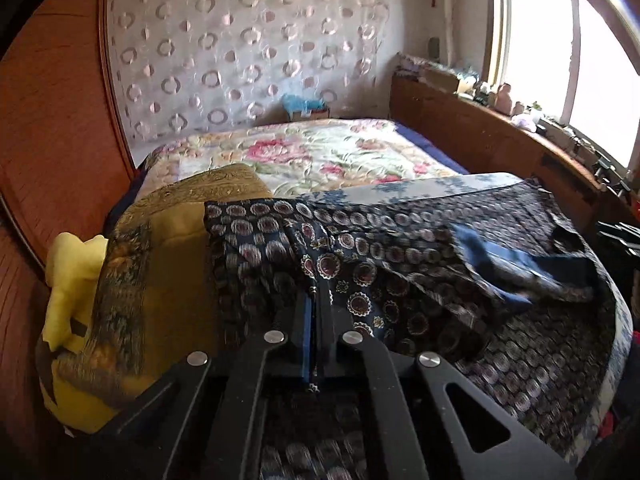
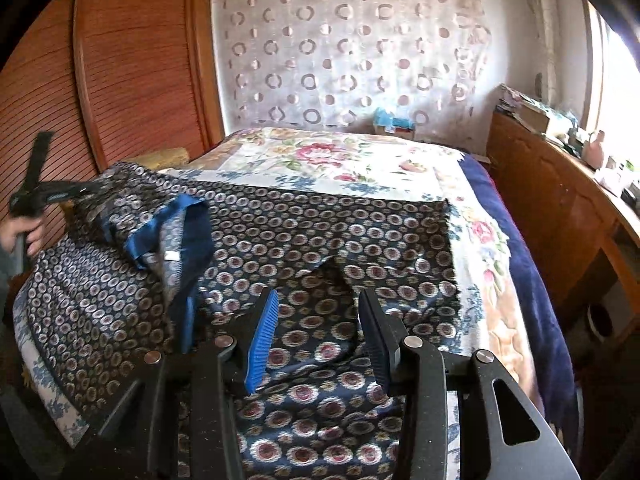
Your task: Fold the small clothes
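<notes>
I've got the left gripper [image 1: 316,300] clamped tight on a fold of the patterned garment [image 1: 360,248], a dark navy piece w/ rows of round medallions; the cloth bunches up right at the closed jaws, and a bit of it shows between the fingers lower down. In the right wrist view that same gripper [image 2: 86,192] sits at the far left edge, pinching the garment's raised corner, w/ a hand [image 2: 24,232] wrapped round its handle. The right gripper [image 2: 320,320] is parted, jaws standing apart w/ nothing pinched between them; the blue pad [image 2: 262,340] on one finger and the dark pad opposite hover just over the fabric, and I can't tell if the tips touch it. The garment [image 2: 320,232] is spread across the near end of the bed [image 2: 360,160], over the floral quilt, lifted on the left side and lying flatter toward the right. A blue-trimmed edge [image 2: 160,232] is turned over near the lifted part, w/ a small white tag showing on it. To the left in the left wrist view there's a mustard-gold pillow [image 1: 160,240] touching the garment's edge, and a yellow cloth [image 1: 72,276] beside that. Wooden wardrobe [image 2: 132,60] on the left, circle-print curtain [image 2: 352,52] behind the bed, wooden ledge [image 1: 480,128] under the window on the right.
</notes>
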A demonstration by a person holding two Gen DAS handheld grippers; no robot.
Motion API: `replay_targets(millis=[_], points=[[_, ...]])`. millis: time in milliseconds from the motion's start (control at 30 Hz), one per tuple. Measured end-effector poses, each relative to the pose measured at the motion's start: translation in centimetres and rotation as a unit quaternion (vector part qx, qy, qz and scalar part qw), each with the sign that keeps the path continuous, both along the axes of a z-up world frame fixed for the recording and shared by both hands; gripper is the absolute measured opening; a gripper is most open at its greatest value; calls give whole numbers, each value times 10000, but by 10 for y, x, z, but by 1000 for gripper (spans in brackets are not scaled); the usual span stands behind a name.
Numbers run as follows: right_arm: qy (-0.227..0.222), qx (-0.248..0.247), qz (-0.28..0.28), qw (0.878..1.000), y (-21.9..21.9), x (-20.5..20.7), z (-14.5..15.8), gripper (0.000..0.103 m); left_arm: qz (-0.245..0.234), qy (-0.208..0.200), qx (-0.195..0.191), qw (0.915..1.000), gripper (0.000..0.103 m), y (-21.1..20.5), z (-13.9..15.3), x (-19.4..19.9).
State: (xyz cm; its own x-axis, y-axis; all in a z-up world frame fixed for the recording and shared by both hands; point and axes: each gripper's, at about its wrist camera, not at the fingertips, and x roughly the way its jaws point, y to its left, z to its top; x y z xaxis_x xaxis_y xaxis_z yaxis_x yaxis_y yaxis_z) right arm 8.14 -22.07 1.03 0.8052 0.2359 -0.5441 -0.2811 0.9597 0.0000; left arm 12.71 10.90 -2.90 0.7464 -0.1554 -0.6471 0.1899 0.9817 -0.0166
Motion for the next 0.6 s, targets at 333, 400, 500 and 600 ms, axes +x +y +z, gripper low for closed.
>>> replay_targets(millis=[333,400,500,600], points=[[-13,-20,-289,9996,-16,3,0,43,28,-89,-108,9999,2,13,-21,-80],[-5,-1,-322,9995,-18,6,0,43,50,-10,-46,10000,2,15,-26,-86],[-2,-7,-391,9992,-20,10,-1,43,91,-15,-131,9999,2,21,-25,-90],[40,-25,-480,9988,-21,19,-1,43,84,-109,-327,9994,4,28,-17,-93]])
